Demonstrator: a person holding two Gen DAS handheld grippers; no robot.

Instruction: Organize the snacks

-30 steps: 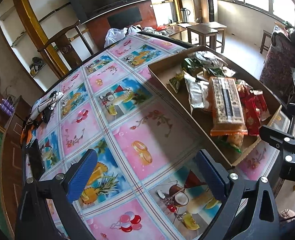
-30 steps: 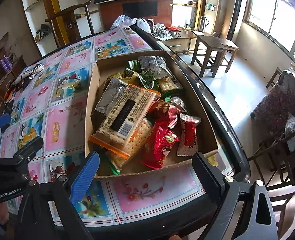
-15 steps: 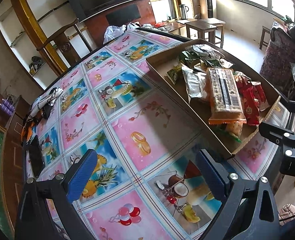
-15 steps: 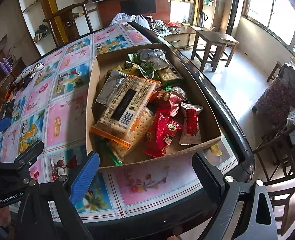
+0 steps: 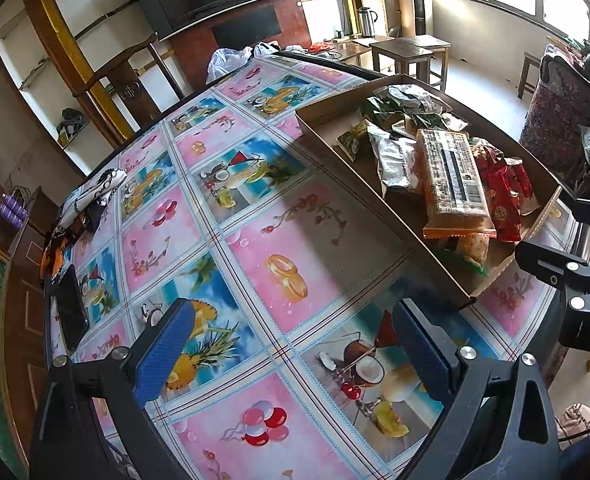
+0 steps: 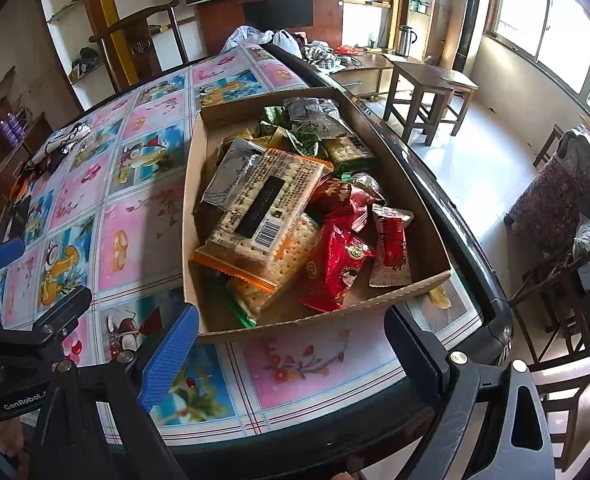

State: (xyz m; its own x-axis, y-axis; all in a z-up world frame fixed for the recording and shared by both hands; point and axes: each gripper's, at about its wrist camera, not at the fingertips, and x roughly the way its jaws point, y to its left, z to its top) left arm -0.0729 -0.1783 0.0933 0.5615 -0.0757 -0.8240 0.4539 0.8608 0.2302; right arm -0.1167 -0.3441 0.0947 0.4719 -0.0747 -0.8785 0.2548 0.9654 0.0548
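Landmark = cardboard tray (image 6: pixel 193 200), sitting on the patterned tablecloth (image 5: pixel 295 240) toward the table's window-side edge.

R gripper (image 6: pixel 291 354): hovering just short of the tray's near wall, fingers spread wide, nothing btwn them. Blue pad showing on one finger, black on the other.

L gripper (image 5: pixel 291 340): hanging over bare tablecloth beside the tray's near corner, on the side away from the window. Jaws also spread, empty. Not touching tray or cloth as far as I can tell.

Tray contents, near to far:
- nearest the front wall: green-edged wrapper poking out under the pile; cracker pack w/ orange seam (image 6: pixel 263 264) lying partly beneath the big pack.
- big cracker pack w/ barcode (image 6: pixel 267 204) lying on top, slanting across the tray's mid.
- red snack packets (image 6: pixel 335 264) leaning agst its window side, a smaller red/white one just beside them.
- silver pouch (image 6: pixel 231 172) lying partly under the big pack's far end.
- far end: green + grey small packets (image 6: pixel 307 120) heaped loosely.

Everything is jumbled, overlapping; no sorted groups showing yet.

Judgement: approach step, prob. early in the task. Neither gripper is engaging anything yet.

Next move (guess): R gripper is lining up w/ the pile's near end; the top cracker pack looks the easiest first pick. Needs a dip over the front wall, jaws straddling the pack's narrow width, light squeeze since crackers are likely crushing easily. Foil packets may be slipping.
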